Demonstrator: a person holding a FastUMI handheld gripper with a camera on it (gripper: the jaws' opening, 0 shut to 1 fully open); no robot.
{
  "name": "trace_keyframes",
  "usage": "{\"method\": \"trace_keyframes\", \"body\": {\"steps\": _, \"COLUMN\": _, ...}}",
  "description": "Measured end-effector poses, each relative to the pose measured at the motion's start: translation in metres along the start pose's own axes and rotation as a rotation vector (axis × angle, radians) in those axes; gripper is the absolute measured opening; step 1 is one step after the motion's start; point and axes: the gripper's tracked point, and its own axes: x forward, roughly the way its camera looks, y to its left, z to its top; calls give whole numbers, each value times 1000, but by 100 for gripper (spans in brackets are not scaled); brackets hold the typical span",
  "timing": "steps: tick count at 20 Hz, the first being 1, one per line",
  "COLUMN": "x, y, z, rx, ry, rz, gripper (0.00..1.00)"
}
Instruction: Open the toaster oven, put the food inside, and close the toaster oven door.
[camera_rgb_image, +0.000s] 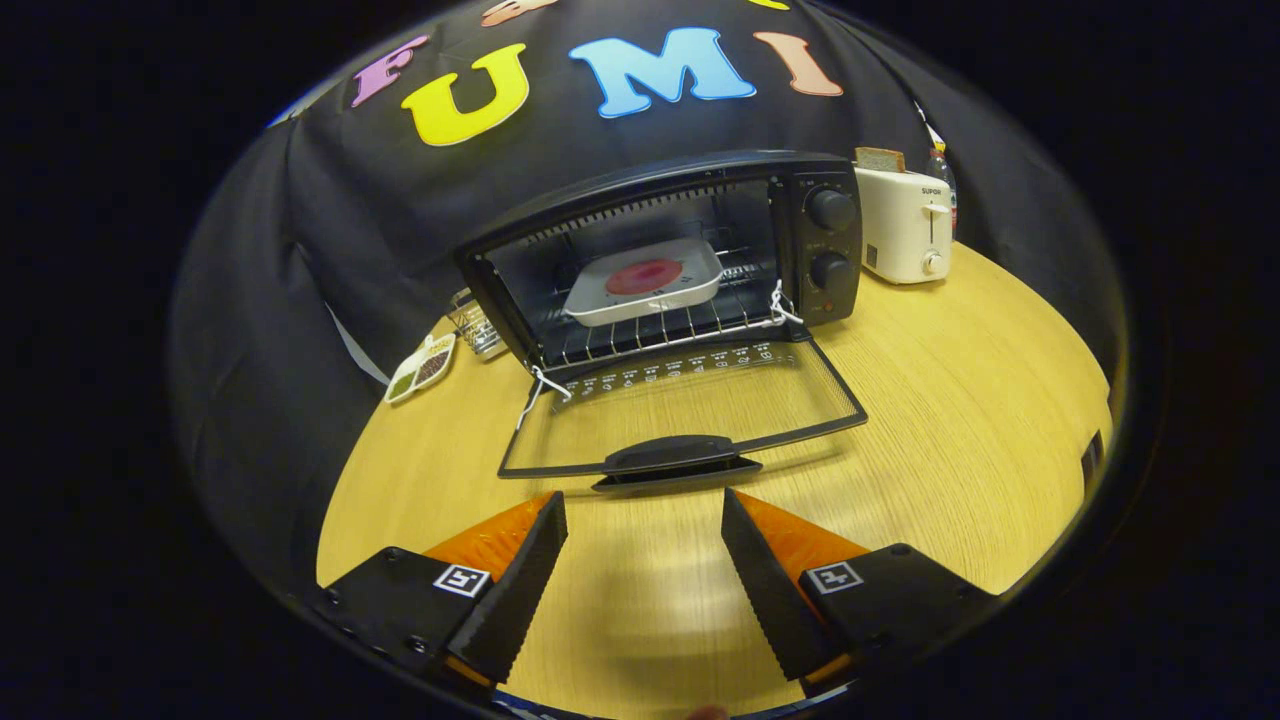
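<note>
Gripper (645, 520) fingers spread wide, nothing between, just before door handle (672, 458). Toaster oven (820, 240) door (690, 405) folded down flat. Food (644, 276) on tray (600, 305) sits inside on rack.

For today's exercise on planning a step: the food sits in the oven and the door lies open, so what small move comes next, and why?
Probably ease the open gripper forward to the door handle just ahead of its fingers, ready to lift the door shut: the dish already rests on the rack inside the toaster oven.

empty gripper (645, 520) jaws apart before oven door (690, 405)
</note>
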Motion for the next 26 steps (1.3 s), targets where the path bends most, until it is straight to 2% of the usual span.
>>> {"method": "trace_keyframes", "body": {"steps": 4, "x": 18, "y": -11, "z": -14, "rx": -54, "ry": 59, "rz": -63, "gripper": 99}}
{"method": "trace_keyframes", "body": {"steps": 10, "x": 37, "y": -5, "z": -25, "rx": -67, "ry": 98, "rz": -117, "gripper": 99}}
{"method": "trace_keyframes", "body": {"steps": 15, "x": 51, "y": -9, "z": -10, "rx": -91, "ry": 69, "rz": -141, "gripper": 99}}
{"method": "trace_keyframes", "body": {"steps": 17, "x": 52, "y": -7, "z": -10, "rx": -136, "ry": 68, "rz": -145, "gripper": 98}}
{"method": "trace_keyframes", "body": {"steps": 26, "x": 28, "y": 2, "z": 10, "rx": -93, "ry": 14, "rz": -91, "gripper": 98}}
